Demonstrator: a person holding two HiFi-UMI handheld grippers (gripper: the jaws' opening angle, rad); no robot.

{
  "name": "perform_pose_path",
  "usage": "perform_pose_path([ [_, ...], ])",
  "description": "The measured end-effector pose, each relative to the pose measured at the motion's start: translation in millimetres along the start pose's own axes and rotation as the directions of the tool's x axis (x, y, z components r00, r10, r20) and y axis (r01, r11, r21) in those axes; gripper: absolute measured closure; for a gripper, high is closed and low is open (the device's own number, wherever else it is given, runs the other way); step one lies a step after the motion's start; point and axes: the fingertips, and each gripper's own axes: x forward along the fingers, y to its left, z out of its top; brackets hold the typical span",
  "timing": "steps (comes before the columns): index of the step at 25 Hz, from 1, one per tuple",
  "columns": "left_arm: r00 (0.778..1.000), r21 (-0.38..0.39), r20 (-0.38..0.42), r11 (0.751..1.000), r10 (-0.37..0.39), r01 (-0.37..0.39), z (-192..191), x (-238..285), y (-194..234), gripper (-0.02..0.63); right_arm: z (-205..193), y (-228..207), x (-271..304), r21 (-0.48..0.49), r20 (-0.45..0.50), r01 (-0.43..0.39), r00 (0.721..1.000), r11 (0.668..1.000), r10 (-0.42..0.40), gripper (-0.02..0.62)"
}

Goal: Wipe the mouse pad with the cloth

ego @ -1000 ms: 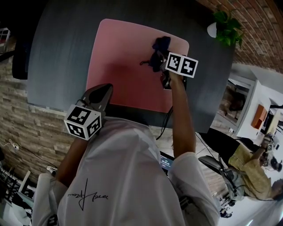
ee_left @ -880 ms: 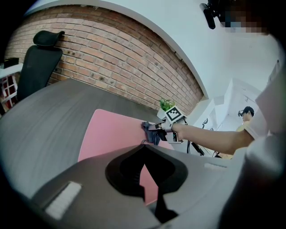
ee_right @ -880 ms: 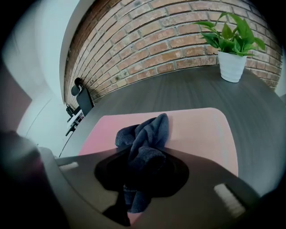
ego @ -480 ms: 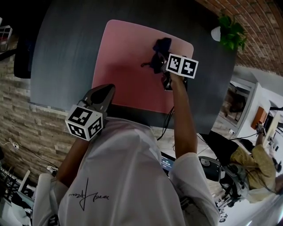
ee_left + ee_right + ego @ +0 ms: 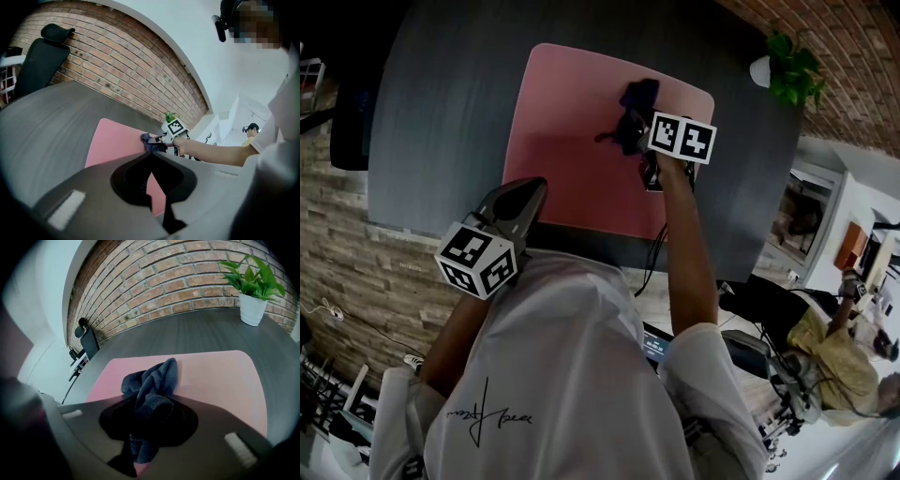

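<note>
Right gripper: jaws clamped on a dark blue cloth. The cloth is bunched. Part of it sits pinched between the jaws and the rest spills forward past the tips onto the pink mouse pad. From the head view the cloth sits at the far right part of the pad, near its far right corner. The free end appears to rest on the pad surface.

Left gripper: jaws brought together, tips meeting along a thin seam, nothing between them. From the head view its tips lie over the near left corner of the pad, well apart from the cloth. Contact between tips and pad: cannot tell.

Mouse pad: lies flat on the dark grey tabletop, rounded corners, with bare tabletop showing on its left, far and right sides.

Other: potted plant in a white pot stands on the tabletop beyond the pad's far right corner, by the brick wall, apart from the pad.
</note>
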Motion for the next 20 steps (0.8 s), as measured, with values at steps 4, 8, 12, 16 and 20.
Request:
perform_pose_path([
  [4,1.000,-0.006,-0.003,1.000,-0.007,0.007,1,-6,4,0.592,0,8,5,-0.002,-0.002,0.002,1.000,1.000,-0.002,0.500],
  [8,1.000,-0.029,0.002,1.000,-0.004,0.004,5,-11,11,0.592,2,12,7,0.000,-0.001,0.011,1.000,1.000,-0.011,0.500],
  [12,1.000,-0.051,0.007,0.999,0.008,-0.008,10,-14,21,0.592,3,18,11,0.000,-0.005,0.009,1.000,1.000,-0.009,0.500],
  [16,1.000,-0.054,0.003,0.999,0.007,-0.007,10,-19,27,0.592,3,28,16,0.000,-0.006,0.008,1.000,1.000,-0.008,0.500],
  [20,1.000,-0.056,-0.003,0.998,0.004,-0.004,10,-25,34,0.592,4,40,23,-0.007,-0.008,0.006,1.000,1.000,-0.006,0.500],
])
